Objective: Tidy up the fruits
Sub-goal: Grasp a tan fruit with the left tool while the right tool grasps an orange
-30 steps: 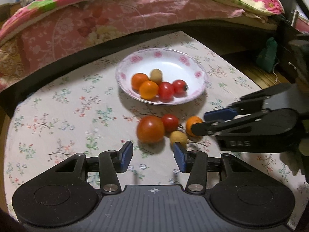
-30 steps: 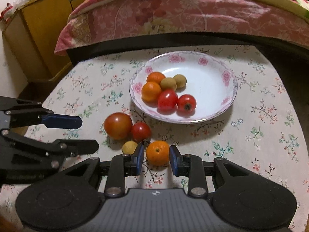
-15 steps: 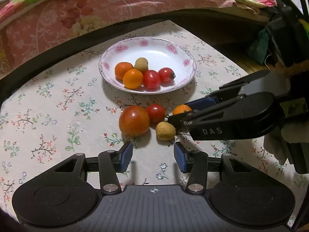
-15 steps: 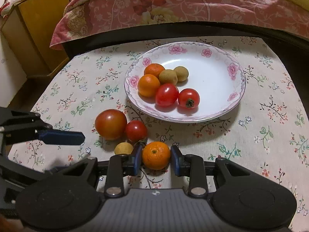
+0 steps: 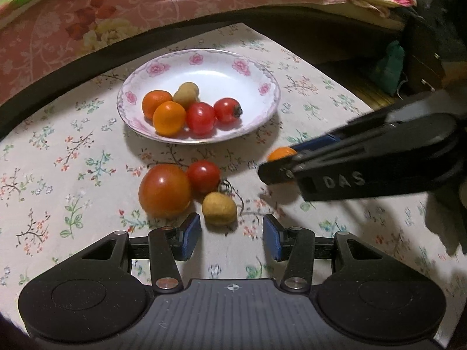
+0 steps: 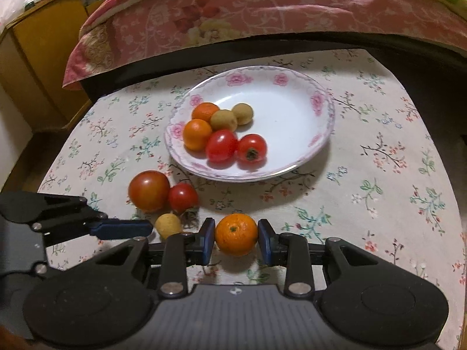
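Pinching with our right gripper [image 6: 236,234], both blue pads press the sides of the small orange [image 6: 235,234], near the plate [image 6: 306,157]. Our left gripper [image 5: 232,236] stands spread and empty, the yellow-brown fruit [image 5: 219,208] lying just beyond its fingertips on the tablecloth [image 5: 73,160].

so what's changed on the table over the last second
The left gripper has closed in on the small yellow fruit, its fingers open and not yet around it. The right gripper has kept its fingers on the small orange. The plate and the loose tomatoes haven't moved.
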The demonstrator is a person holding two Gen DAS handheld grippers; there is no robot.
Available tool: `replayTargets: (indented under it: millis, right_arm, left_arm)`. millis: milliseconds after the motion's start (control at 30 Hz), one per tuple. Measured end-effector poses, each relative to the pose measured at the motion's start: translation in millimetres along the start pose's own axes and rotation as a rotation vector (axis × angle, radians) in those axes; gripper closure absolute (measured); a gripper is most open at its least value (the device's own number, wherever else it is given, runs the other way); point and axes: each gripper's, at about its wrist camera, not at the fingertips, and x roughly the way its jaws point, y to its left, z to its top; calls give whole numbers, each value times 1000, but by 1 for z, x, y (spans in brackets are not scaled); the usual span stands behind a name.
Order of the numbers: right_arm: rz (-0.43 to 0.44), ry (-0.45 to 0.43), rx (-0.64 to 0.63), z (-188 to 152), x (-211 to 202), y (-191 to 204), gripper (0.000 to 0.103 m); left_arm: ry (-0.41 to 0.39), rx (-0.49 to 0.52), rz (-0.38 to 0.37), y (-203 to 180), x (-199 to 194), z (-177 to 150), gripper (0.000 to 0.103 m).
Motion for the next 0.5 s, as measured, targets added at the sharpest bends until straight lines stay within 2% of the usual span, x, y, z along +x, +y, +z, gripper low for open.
replayTargets:
  millis: [167, 233, 500]
  right_arm:
    - [7, 0, 10, -1, -2, -4, 72]
    - [9, 4, 14, -1, -3, -6, 72]
    - [24, 28, 20, -6, -1, -5, 72]
  left_arm:
    - [-20, -27, 23, 0, 8, 3, 50]
    - [-26, -30, 37, -1, 9, 3, 62]
    - [-10, -38, 36, -4, -5, -3, 70]
